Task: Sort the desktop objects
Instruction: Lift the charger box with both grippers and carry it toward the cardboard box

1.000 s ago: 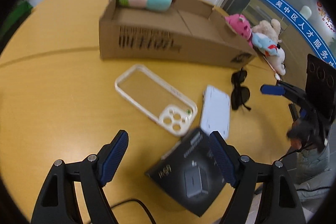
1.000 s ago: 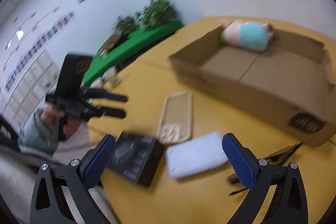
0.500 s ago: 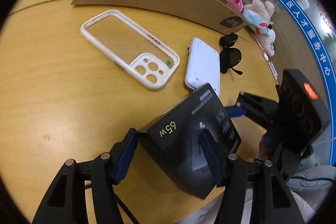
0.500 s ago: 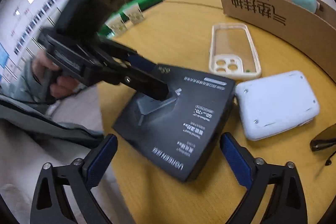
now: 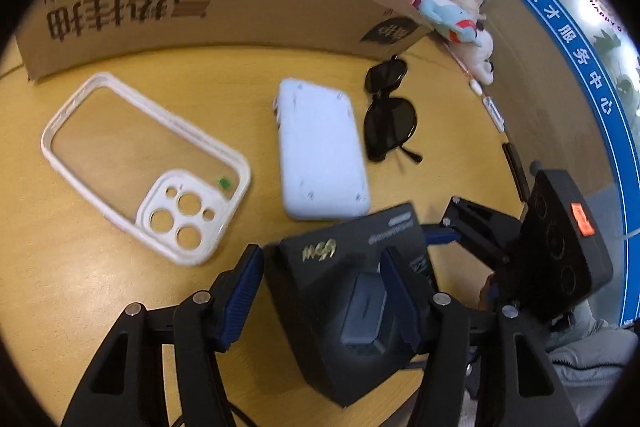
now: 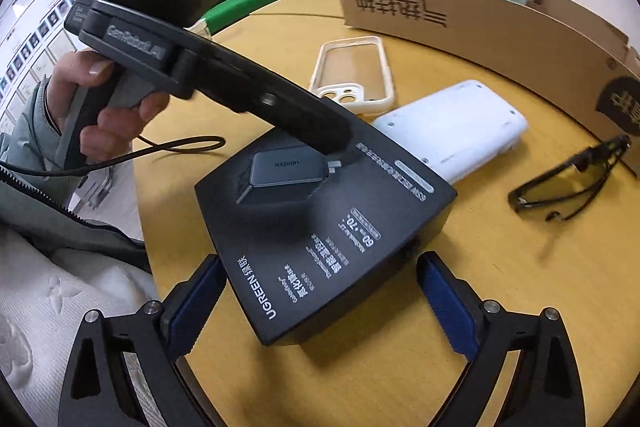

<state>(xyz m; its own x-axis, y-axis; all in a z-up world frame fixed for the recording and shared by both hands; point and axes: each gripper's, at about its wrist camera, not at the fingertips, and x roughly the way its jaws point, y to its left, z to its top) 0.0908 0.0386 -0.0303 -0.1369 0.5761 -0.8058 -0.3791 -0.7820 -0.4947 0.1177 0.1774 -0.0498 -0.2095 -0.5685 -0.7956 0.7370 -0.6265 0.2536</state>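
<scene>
Two grippers work one rigid item, the black charger box (image 6: 328, 223). Ahead of both, the cardboard box (image 5: 224, 7) is the largest thing, a stiff open bin that probably receives sorted items. The charger box lies between the left gripper (image 5: 322, 291) jaws, which straddle one corner, narrowed but not plainly pinching; whether they touch cannot be told. The right gripper (image 6: 320, 303) stands spread wide, its near corner just inside. It looks light, smooth cardboard, likely slippery, best gripped across opposite flat sides. Beyond lie the white power bank (image 5: 322, 157), phone case (image 5: 144, 167) and fragile sunglasses (image 5: 388, 115).
</scene>
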